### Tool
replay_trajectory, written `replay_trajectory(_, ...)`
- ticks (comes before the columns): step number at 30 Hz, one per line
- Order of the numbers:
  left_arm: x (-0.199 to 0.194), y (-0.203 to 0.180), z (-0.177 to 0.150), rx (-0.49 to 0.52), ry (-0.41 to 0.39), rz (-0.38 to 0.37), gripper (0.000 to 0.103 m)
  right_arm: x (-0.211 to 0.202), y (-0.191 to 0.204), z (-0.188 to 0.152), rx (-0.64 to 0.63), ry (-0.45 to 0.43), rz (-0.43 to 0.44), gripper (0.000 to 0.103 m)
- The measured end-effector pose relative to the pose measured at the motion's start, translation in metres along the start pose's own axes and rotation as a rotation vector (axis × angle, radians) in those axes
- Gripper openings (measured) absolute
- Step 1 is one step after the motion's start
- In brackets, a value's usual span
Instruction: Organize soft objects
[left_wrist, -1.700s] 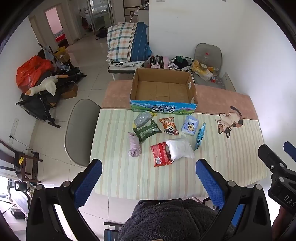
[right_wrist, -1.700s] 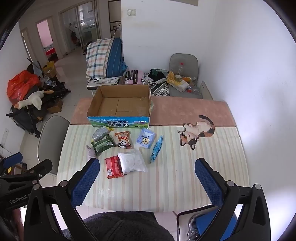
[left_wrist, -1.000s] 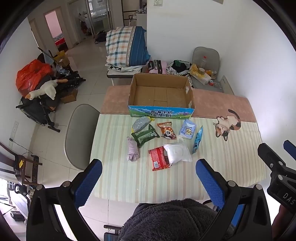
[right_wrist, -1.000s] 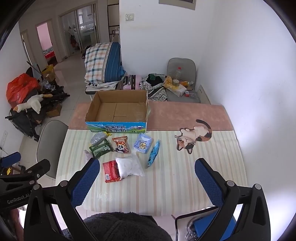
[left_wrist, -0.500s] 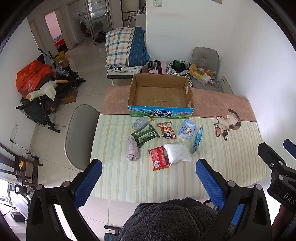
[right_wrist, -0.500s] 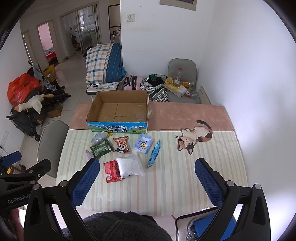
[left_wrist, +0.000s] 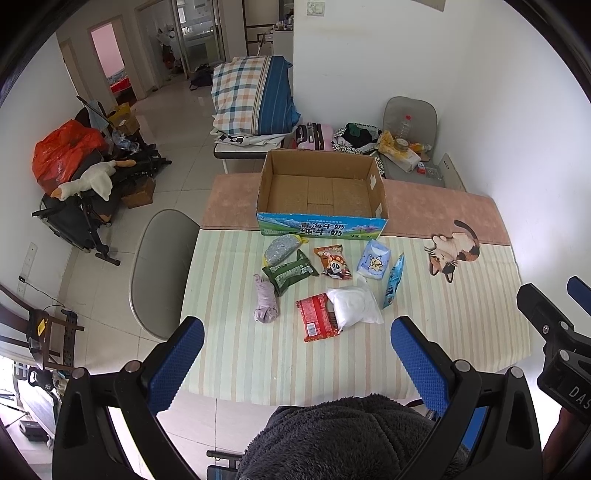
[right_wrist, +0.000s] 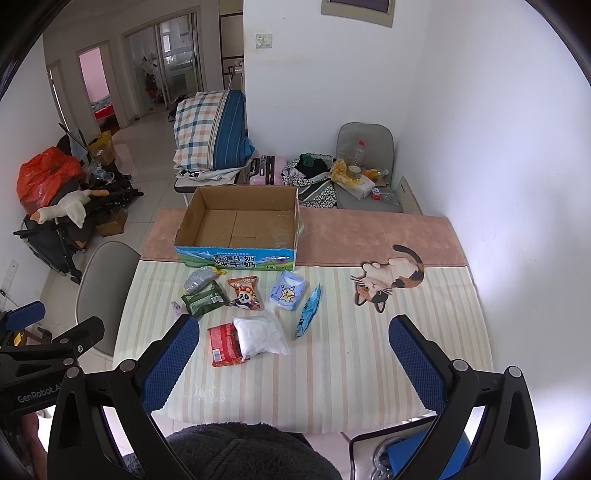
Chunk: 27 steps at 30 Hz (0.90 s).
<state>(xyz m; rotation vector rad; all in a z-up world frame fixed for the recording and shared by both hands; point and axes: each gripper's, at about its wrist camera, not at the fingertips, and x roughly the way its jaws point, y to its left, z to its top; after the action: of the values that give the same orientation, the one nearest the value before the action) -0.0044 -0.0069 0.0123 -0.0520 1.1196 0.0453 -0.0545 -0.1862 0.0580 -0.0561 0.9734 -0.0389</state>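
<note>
An open, empty cardboard box (left_wrist: 321, 192) (right_wrist: 240, 225) stands at the far side of the striped table (left_wrist: 461, 314). In front of it lie several soft packs: a grey pouch (left_wrist: 280, 249), a green pack (left_wrist: 290, 271), a panda snack bag (left_wrist: 333, 261), a pale blue tissue pack (left_wrist: 373, 259), a thin blue packet (left_wrist: 393, 280), a red pack (left_wrist: 317, 321), a white bag (left_wrist: 352, 304) and a lilac cloth roll (left_wrist: 266, 304). My left gripper (left_wrist: 295, 354) and right gripper (right_wrist: 293, 354) are open and empty, held high above the table's near edge.
A grey chair (left_wrist: 159, 269) stands at the table's left side. A cat-shaped mat (left_wrist: 452, 251) lies at the right. A pink cloth strip (left_wrist: 436, 206) covers the far edge. Bedding, bags and a second chair stand on the floor behind the table.
Both grippers have risen and drawn back a little, so the table looks smaller and farther. Nothing on the table has moved.
</note>
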Motion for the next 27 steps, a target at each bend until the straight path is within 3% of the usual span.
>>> replay_trajectory(27, -0.0069, 0.0026, 0.001, -0.018, -0.028, 0.006, 0.103, -0.0055, -0.004, 0.0007, -0.017, -0.036, 0.025, 0.103)
